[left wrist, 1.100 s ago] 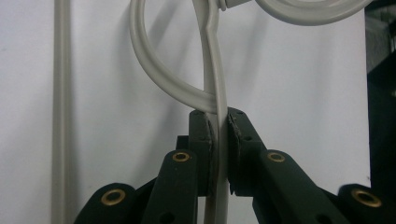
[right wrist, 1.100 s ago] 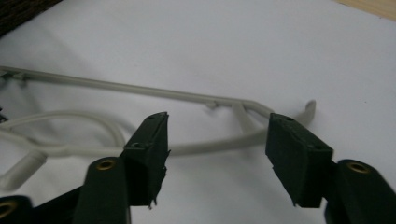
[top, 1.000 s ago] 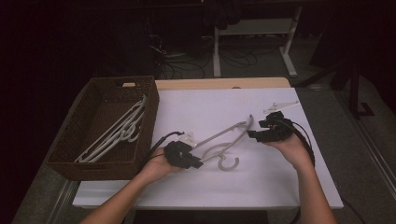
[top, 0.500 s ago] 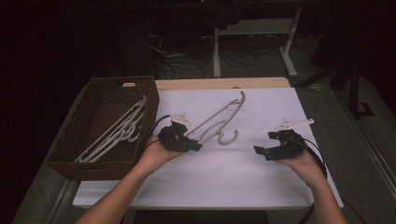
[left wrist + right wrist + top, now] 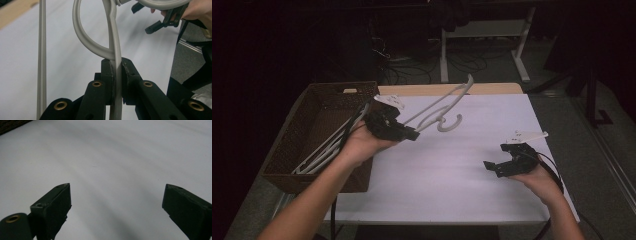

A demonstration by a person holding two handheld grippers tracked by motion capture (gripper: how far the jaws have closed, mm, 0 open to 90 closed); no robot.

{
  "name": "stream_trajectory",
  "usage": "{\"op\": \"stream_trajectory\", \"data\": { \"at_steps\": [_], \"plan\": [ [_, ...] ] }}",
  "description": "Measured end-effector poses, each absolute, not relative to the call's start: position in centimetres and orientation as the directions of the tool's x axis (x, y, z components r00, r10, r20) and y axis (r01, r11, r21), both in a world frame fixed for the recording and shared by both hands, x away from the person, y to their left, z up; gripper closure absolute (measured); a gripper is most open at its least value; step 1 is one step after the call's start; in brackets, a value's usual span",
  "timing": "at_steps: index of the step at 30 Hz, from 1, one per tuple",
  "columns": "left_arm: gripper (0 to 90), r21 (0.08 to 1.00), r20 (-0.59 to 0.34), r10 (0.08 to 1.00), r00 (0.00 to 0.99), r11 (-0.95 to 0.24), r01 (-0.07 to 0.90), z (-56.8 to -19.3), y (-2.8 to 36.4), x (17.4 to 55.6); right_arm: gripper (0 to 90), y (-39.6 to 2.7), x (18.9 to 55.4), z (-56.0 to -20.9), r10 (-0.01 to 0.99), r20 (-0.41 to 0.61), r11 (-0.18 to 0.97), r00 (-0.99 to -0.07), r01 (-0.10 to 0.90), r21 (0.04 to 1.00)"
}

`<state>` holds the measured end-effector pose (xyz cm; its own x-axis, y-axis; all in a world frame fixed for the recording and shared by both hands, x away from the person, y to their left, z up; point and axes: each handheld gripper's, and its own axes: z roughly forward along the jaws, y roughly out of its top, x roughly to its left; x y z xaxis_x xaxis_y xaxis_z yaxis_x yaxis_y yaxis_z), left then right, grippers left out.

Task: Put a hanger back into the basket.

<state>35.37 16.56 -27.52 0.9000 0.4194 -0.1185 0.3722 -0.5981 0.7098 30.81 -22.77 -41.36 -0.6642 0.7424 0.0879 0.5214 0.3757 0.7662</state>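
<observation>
A grey plastic hanger [image 5: 439, 107] hangs tilted in the air above the white table [image 5: 447, 190], its hook [image 5: 451, 124] pointing down. My left gripper [image 5: 411, 134] is shut on one end of it, just right of the basket. In the left gripper view the pads clamp the hanger's arm [image 5: 115, 45] at the left gripper's [image 5: 116, 65] tips. My right gripper [image 5: 492, 168] rests low near the table's right front. Its jaws have just been opening. In the right gripper view the right gripper [image 5: 117, 195] stands wide over bare tabletop, with nothing between the jaws.
A brown wicker basket [image 5: 302, 131] sits at the table's left edge with several pale hangers [image 5: 329, 145] inside. The left gripper view catches the other hand's gripper [image 5: 160, 22] at the top right. Dark floor, cables and a desk frame lie beyond the table.
The left gripper has lifted the hanger off the table and carried it up and left toward the basket. The right gripper has let go of the hanger, moved right and nearer, and opened.
</observation>
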Motion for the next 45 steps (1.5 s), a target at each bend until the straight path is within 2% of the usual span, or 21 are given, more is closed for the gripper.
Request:
{"op": "stream_trajectory", "data": {
  "at_steps": [6,14,32,40,45],
  "plan": [
    [82.3,0.725,-0.071,0.458,0.886,-0.587,0.362,-24.9,20.6,35.6,0.4,-22.7,30.9,-41.5,0.743,0.088,0.377,-0.664,0.523,0.764],
    [82.3,0.724,-0.031,0.508,0.861,-0.583,0.37,-24.1,26.5,35.6,0.0,-22.3,30.8,-41.5,0.734,0.086,0.387,-0.674,0.518,0.763],
    [82.3,0.703,-0.056,0.648,0.76,-0.515,0.491,-29.2,38.2,34.5,0.0,-22.3,31.1,-42.1,0.742,0.083,0.394,-0.665,0.533,0.749],
    [82.3,0.674,-0.064,0.68,0.73,-0.51,0.534,-31.2,40.4,34.6,0.0,-22.2,31.2,-42.2,0.744,0.082,0.396,-0.663,0.537,0.745],
    [82.3,0.673,-0.067,0.686,0.725,-0.505,0.54,-31.6,40.3,34.6,0.0,-22.3,31.2,-42.2,0.746,0.081,0.395,-0.661,0.537,0.746]
  ]
}}
